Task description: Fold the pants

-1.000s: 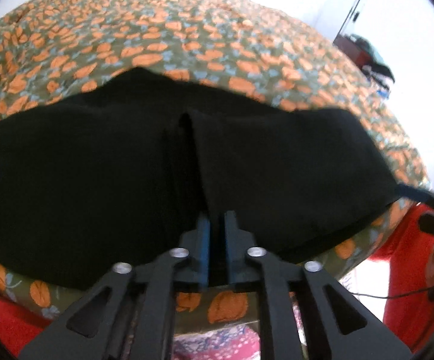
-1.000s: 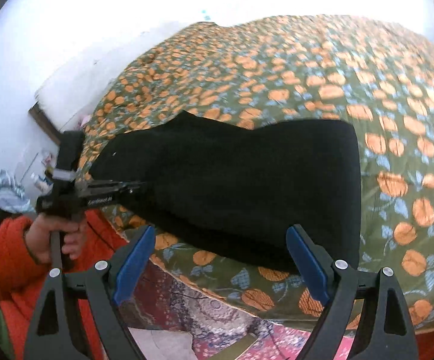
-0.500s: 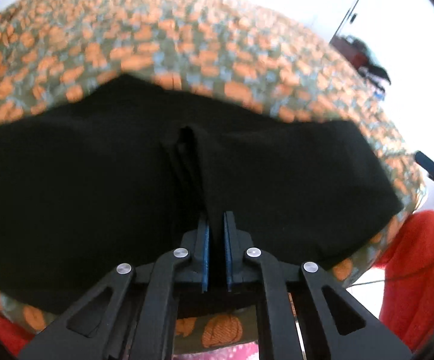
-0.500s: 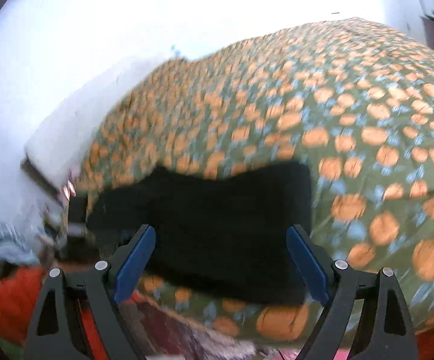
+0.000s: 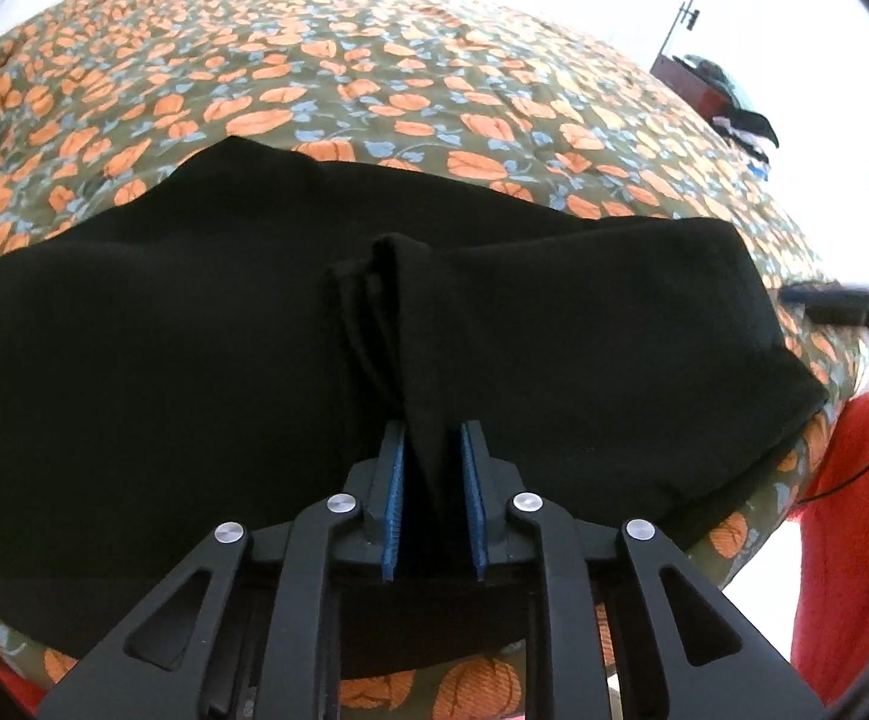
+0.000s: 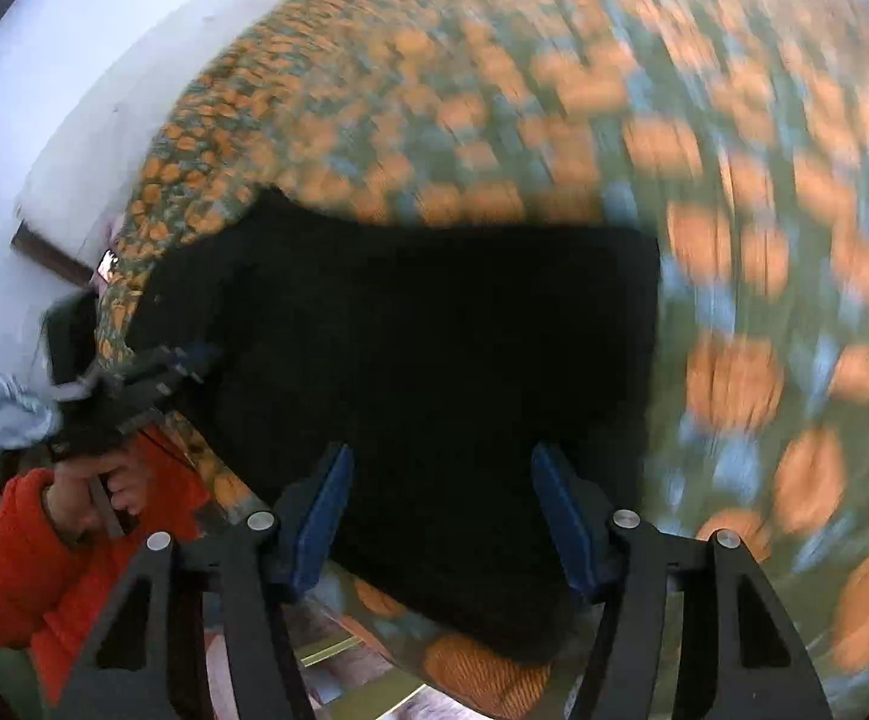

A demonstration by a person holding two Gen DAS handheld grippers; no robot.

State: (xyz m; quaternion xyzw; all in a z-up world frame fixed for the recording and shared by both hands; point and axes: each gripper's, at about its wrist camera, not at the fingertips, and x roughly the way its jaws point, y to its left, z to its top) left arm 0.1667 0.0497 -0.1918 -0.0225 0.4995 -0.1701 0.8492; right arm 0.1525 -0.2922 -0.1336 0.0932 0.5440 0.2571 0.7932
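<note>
The left gripper [image 5: 431, 468] pinches a raised fold of the black pants [image 5: 194, 360] between its jaws, at the near edge of the bed [image 5: 374, 78]. The right gripper [image 6: 440, 510] has its jaws spread over the pants' near edge. Beyond, the pants lie flat on the flowered bedcover [image 6: 734, 240].

Left wrist camera sits just behind the left tool [image 5: 433, 468], low at the bed's [image 5: 374, 78] near edge, facing across black pants [image 5: 194, 330] close below; the right tool [image 5: 842, 306] enters at 3 o'clock. Right wrist camera rides behind the right tool [image 6: 440, 510], above the same edge, motion-blurred, facing across the pants [image 6: 422, 360] with the left tool [image 6: 134, 378] at 9 o'clock. Both views share the pants and the pumpkin-print bed [image 6: 554, 90].
</note>
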